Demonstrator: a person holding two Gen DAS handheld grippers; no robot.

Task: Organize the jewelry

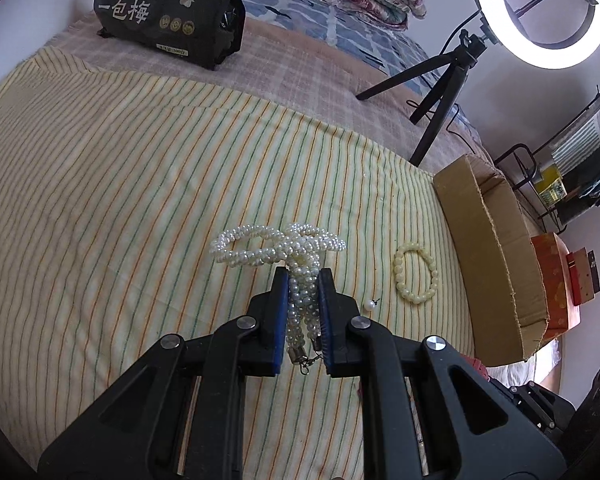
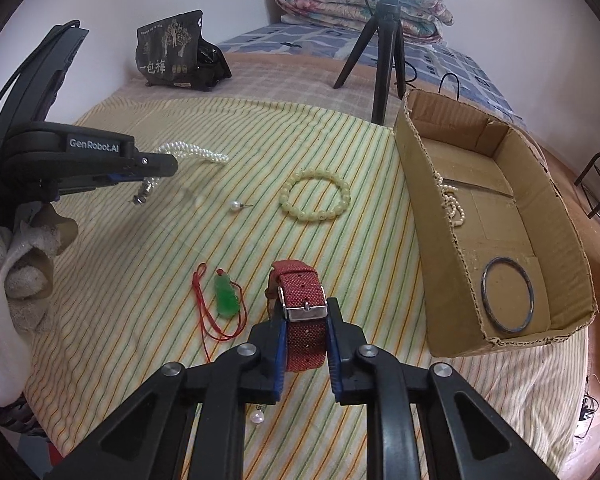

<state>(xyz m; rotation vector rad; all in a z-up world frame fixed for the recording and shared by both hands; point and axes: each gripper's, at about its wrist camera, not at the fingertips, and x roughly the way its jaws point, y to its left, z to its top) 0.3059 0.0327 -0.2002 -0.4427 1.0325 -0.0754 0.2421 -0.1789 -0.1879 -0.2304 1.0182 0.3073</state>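
A twisted pearl necklace point(image 1: 284, 246) is clamped near its clasp end by the left gripper point(image 1: 303, 280), most of its loops trailing on the striped bedsheet point(image 1: 120, 184). A red woven watch strap point(image 2: 302, 312) is pinched between the closed pads of the right gripper point(image 2: 305, 308). The cardboard box point(image 2: 428, 200), to the right, already holds a metal bangle point(image 2: 508, 300) and a pearl strand point(image 2: 452, 204). The trailing loops could likely be snagged on the sheet or on the box rim, and the necklace could be pulled from the grip. A pale bead bracelet point(image 2: 316, 198), 1 pearl earring point(image 2: 235, 206) and a green pendant on red cord point(image 2: 226, 298) are left on the sheet; the earring could be knocked aside by a dragged loop. The surface is a soft bed, with a ring light on a tripod point(image 1: 444, 80), folded quilts point(image 2: 360, 0) and a black bag point(image 1: 168, 8) behind.
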